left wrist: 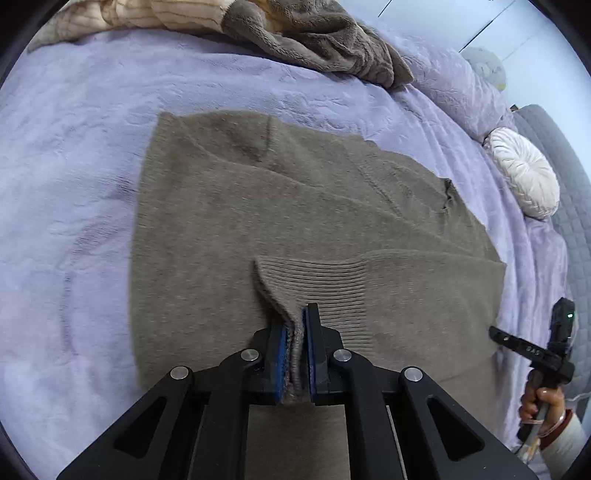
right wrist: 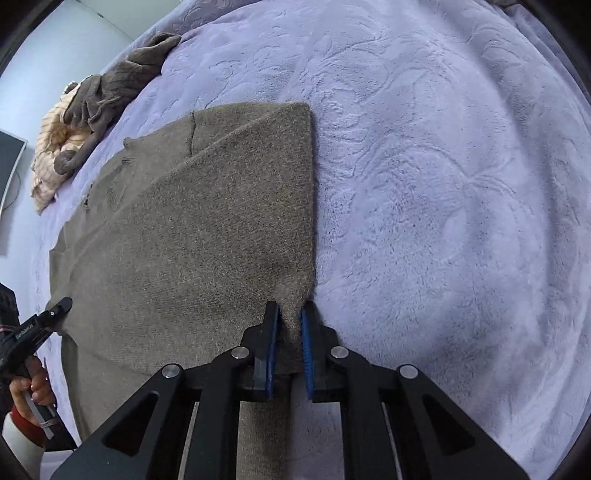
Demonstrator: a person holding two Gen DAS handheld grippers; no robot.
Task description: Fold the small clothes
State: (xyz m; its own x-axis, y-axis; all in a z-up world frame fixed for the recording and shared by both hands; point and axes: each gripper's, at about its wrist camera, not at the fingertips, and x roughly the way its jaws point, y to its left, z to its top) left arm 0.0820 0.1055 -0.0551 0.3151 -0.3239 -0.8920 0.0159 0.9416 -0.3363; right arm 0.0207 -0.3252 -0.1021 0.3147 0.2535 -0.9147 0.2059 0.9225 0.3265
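Observation:
A taupe knitted sweater [left wrist: 258,206] lies partly folded on the lavender blanket [left wrist: 66,184]. In the left wrist view my left gripper [left wrist: 295,317] is shut on the ribbed cuff [left wrist: 317,284] of a sleeve, which lies across the body; the knit bunches up between the blue pads. In the right wrist view the sweater [right wrist: 207,229] shows a straight folded edge on its right side. My right gripper [right wrist: 290,314] stands at the near corner of that edge, with the knit pinched between its pads. Each gripper shows at the edge of the other's view, held by a hand.
A heap of brown plush and cream striped clothes [left wrist: 295,33] lies at the far side of the bed, also seen as the heap [right wrist: 74,122]. A round white cushion [left wrist: 524,173] sits at the right by a grey quilted edge [left wrist: 569,206]. Bare blanket [right wrist: 443,184] stretches right of the sweater.

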